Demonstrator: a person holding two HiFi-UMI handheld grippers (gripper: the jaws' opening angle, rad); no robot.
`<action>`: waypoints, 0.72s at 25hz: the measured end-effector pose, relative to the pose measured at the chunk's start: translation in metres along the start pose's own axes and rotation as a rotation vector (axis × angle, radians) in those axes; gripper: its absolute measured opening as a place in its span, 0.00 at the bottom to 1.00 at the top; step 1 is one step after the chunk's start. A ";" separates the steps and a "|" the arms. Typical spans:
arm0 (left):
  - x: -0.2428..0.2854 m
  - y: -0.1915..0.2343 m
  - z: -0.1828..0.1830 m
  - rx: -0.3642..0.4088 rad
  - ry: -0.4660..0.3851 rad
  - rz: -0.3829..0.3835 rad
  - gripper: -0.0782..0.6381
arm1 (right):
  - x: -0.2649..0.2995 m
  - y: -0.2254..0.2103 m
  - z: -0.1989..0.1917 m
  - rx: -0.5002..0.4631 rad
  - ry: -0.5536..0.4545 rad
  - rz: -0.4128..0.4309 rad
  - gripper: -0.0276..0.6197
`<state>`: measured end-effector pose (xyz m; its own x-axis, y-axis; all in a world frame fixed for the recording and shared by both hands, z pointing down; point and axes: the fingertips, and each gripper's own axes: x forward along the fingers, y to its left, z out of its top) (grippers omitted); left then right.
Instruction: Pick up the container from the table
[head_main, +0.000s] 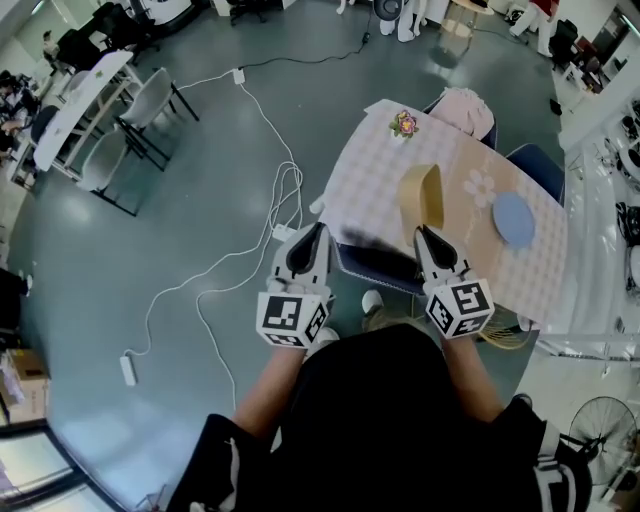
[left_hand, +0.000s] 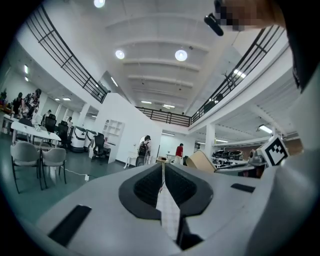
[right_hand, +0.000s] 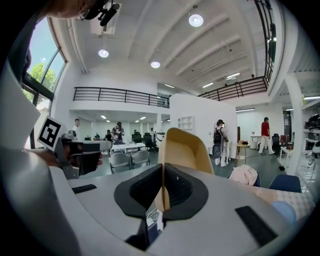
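Note:
A tan open container (head_main: 422, 195) stands on edge above the checkered table (head_main: 372, 175), its thin wall pinched in my right gripper (head_main: 424, 234), which is shut on it. In the right gripper view the container (right_hand: 186, 150) rises just beyond the closed jaws (right_hand: 162, 167). My left gripper (head_main: 317, 230) hovers at the table's near left edge, shut, with nothing held between its tips (left_hand: 162, 167). The left gripper view shows the container (left_hand: 201, 161) off to the right.
A blue disc (head_main: 514, 218) lies on the table's right side and a small flower ornament (head_main: 404, 124) at its far edge. A dark chair (head_main: 378, 262) sits at the near edge, a pink cloth (head_main: 463, 108) on a chair behind. Cables (head_main: 270, 195) cross the floor at left.

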<state>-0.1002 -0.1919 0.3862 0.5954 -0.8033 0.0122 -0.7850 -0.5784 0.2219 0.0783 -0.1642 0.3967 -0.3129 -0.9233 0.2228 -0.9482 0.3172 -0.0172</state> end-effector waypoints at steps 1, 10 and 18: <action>0.000 -0.001 0.000 -0.011 -0.007 -0.003 0.13 | -0.001 0.001 -0.001 -0.001 0.003 -0.004 0.06; -0.013 0.010 -0.005 -0.050 -0.033 0.018 0.13 | -0.003 0.012 0.006 -0.020 0.013 -0.003 0.06; -0.025 0.017 -0.010 -0.034 -0.026 0.018 0.13 | 0.003 0.025 0.019 -0.078 -0.015 0.020 0.06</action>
<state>-0.1264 -0.1802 0.3990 0.5766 -0.8170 -0.0084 -0.7889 -0.5594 0.2546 0.0528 -0.1636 0.3787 -0.3331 -0.9196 0.2084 -0.9347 0.3511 0.0549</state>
